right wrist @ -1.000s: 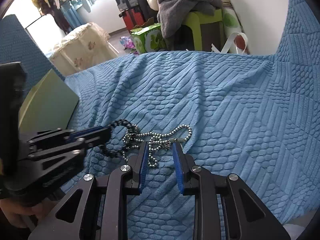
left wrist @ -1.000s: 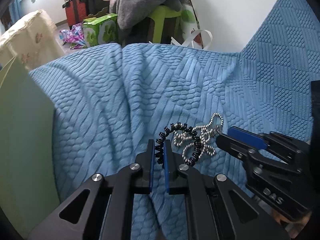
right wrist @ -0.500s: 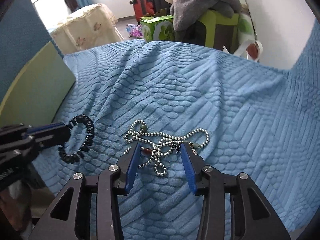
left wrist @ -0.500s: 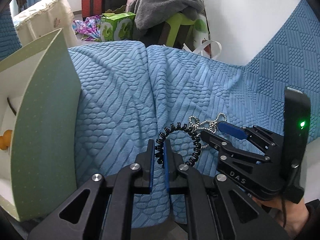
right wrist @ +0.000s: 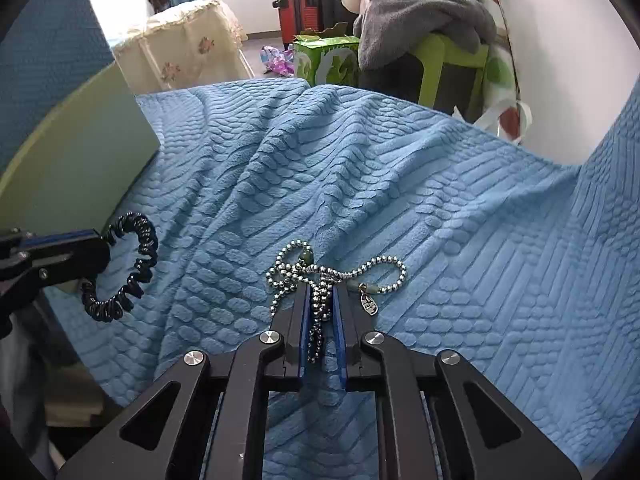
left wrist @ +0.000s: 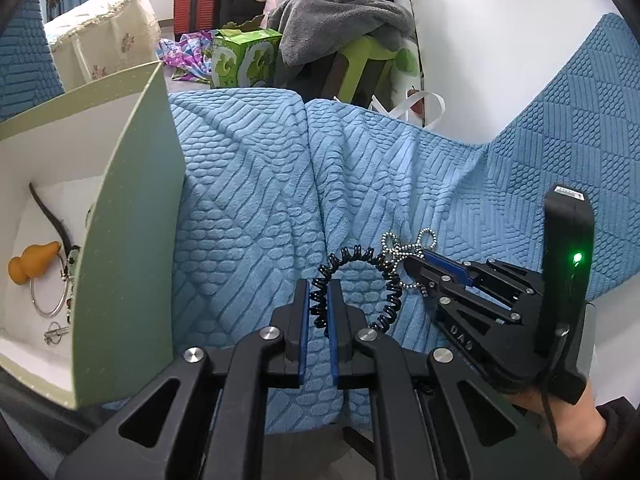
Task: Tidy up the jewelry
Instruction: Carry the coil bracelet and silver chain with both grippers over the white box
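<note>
Green box (left wrist: 124,240) stands at the far left on the blue blanket (left wrist: 248,208), with a ring and other small pieces seen inside. Just right of the box, black coil bracelet (left wrist: 360,284) is clamped in the left hand-held gripper (left wrist: 319,312). Further right of the box, silver bead necklace (right wrist: 320,280) is pinched between the closed pads of the right hand-held gripper (right wrist: 320,312), its loops lying on the blanket.

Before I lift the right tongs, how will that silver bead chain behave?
Probably floppy: the silver bead chain lies in loose loops on the blue blanket, so the ends should dangle. Only a few strands sit between the right tongs, so a loop may slip. Its small tag might swing or snag.
</note>
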Available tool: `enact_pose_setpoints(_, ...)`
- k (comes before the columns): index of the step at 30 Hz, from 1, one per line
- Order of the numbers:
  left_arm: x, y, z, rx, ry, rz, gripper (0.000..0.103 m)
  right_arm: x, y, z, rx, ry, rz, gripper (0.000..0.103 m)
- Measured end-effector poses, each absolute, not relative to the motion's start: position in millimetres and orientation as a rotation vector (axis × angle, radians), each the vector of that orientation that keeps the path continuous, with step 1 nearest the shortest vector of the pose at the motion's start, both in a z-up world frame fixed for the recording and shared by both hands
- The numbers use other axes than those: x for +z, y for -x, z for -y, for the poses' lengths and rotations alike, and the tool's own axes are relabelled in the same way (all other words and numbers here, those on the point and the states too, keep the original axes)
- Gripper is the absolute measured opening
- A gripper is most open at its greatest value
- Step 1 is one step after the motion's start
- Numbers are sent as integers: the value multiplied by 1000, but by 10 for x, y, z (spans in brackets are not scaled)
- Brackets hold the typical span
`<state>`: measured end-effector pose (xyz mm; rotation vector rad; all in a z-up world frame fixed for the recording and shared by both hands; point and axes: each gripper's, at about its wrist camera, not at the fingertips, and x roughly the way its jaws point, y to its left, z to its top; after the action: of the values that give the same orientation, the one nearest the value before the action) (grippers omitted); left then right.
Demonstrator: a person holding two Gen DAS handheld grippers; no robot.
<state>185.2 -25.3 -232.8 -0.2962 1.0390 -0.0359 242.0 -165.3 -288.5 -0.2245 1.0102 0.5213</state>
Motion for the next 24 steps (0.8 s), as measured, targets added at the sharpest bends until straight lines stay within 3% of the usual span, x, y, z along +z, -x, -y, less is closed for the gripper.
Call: enact_pose_setpoints(24,-1761,-1587,85,-53,333,-967,8,-2075,-2020,1690,512,81,-922,7)
